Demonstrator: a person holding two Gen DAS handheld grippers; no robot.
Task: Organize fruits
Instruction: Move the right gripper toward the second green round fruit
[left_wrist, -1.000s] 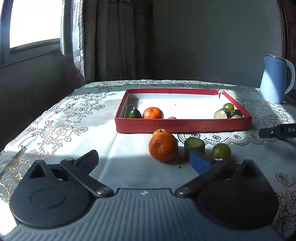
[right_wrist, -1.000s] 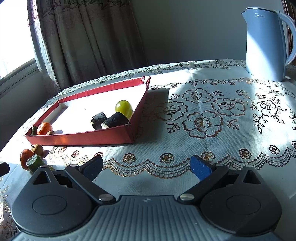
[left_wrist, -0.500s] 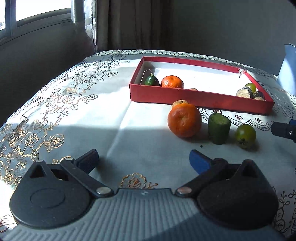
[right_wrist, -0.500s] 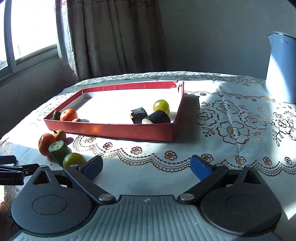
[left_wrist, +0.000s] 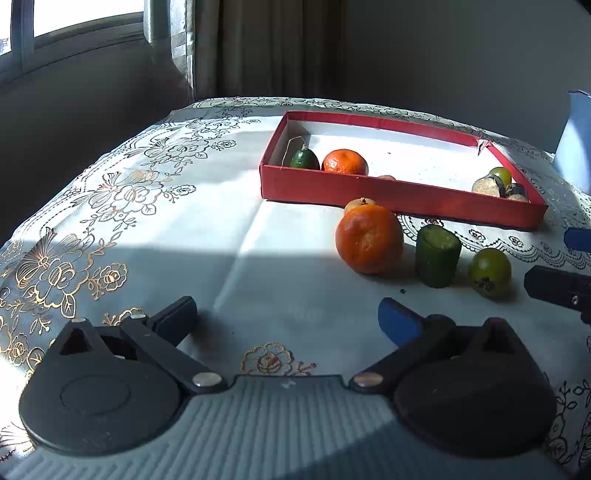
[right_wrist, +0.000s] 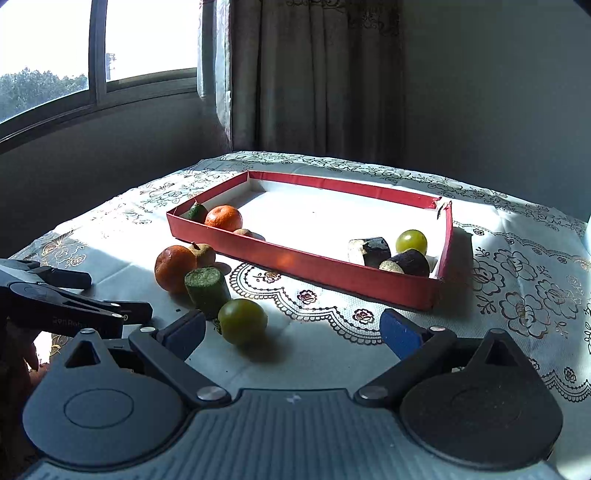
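four loose fruits sit on the floral tablecloth (left_wrist: 155, 221) just near of the red tray (left_wrist: 388, 192): an orange mandarin (left_wrist: 369, 238), a small brown fruit (right_wrist: 202, 254) behind it, a green cylinder piece (left_wrist: 437, 254) and a green round fruit (right_wrist: 242, 321). the left gripper (left_wrist: 286, 317) hovers with jaws apart, empty. the right gripper (right_wrist: 293, 328) is also spread wide, the green round fruit between its fingers, nearer the left one.
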